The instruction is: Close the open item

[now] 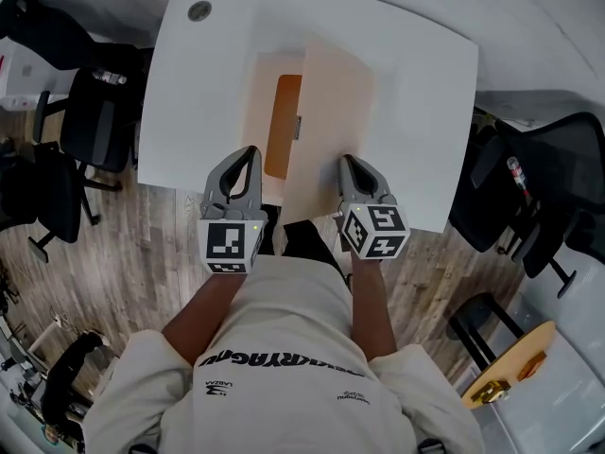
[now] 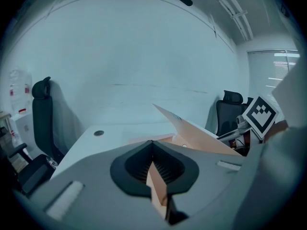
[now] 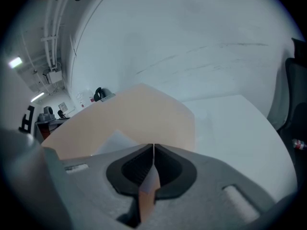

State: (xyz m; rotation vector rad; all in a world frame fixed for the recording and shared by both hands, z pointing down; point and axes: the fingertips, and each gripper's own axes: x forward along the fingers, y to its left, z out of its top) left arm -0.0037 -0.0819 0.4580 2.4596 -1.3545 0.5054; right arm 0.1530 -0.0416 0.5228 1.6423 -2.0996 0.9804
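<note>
A peach paper folder (image 1: 326, 112) lies open on the white table (image 1: 416, 93), near its front edge. Its left cover (image 1: 257, 102) lies flat, and an orange inner panel (image 1: 282, 126) shows. The right cover (image 1: 338, 126) is lifted and stands tilted over the middle. My left gripper (image 1: 248, 154) is shut on the near edge of the left cover, seen as a thin peach sheet (image 2: 154, 176) between the jaws. My right gripper (image 1: 348, 163) is shut on the near edge of the raised cover (image 3: 129, 121). In the left gripper view that raised cover (image 2: 201, 135) slants up to the right.
A round grommet (image 1: 199, 10) sits at the table's far left corner. Black office chairs stand to the left (image 1: 95, 112) and right (image 1: 525, 187) of the table. A round yellow stool (image 1: 515, 362) is on the wooden floor at the lower right.
</note>
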